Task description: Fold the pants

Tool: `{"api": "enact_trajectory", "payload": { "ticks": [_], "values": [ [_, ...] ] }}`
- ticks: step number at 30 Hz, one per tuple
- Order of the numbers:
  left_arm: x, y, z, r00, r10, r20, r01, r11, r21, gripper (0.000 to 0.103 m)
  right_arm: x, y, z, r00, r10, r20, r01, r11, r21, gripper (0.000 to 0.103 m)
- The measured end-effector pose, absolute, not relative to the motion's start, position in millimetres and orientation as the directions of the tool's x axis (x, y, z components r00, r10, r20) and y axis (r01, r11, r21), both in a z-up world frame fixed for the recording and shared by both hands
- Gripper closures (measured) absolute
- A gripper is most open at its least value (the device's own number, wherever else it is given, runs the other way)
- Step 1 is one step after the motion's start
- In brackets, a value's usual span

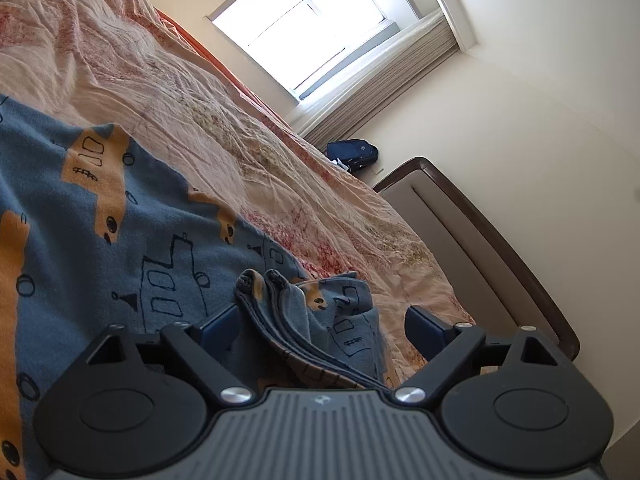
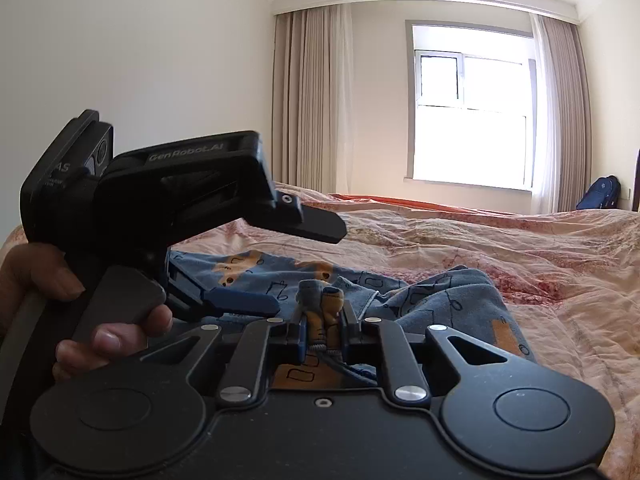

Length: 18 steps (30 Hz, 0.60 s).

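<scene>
On the pink bedspread (image 2: pixel 520 248): blue printed pants (image 1: pixel 100 208), spread flat. Bunched hem (image 1: pixel 264 284) between fingers of left gripper (image 1: pixel 320 320), spread wide, not pressing. Right gripper (image 2: pixel 322 330) alongside, clamped on same bunch (image 2: pixel 322 300), so nearer.

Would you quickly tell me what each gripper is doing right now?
Left gripper: open, pants bunched between the jaws, not gripped.
Right gripper: shut on pants.
</scene>
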State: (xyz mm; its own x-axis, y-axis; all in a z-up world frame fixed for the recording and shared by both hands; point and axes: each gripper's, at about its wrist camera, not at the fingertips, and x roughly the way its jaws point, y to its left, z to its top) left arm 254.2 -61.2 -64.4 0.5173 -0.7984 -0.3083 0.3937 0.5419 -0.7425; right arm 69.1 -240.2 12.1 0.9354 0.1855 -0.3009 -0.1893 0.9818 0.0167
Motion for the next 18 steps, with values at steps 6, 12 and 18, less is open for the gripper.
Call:
{"api": "enact_trajectory", "payload": {
  "ticks": [6, 12, 18],
  "values": [
    [257, -67, -73, 0.544, -0.759, -0.359, 0.351, 0.594, -0.724, 0.076, 67, -227, 3, 0.93, 0.182, -0.32, -0.216, 0.974, -0.074, 0.086],
    [257, -65, -75, 0.557, -0.739, -0.379, 0.341, 0.62, -0.707, 0.093, 65, -225, 0, 0.926, 0.176, -0.335, -0.215, 0.973, -0.083, 0.086],
    [258, -61, -76, 0.517, -0.77, -0.375, 0.326, 0.582, -0.745, 0.057, 64, -227, 1, 0.935, 0.148, -0.321, -0.185, 0.979, -0.086, 0.086]
  ]
}}
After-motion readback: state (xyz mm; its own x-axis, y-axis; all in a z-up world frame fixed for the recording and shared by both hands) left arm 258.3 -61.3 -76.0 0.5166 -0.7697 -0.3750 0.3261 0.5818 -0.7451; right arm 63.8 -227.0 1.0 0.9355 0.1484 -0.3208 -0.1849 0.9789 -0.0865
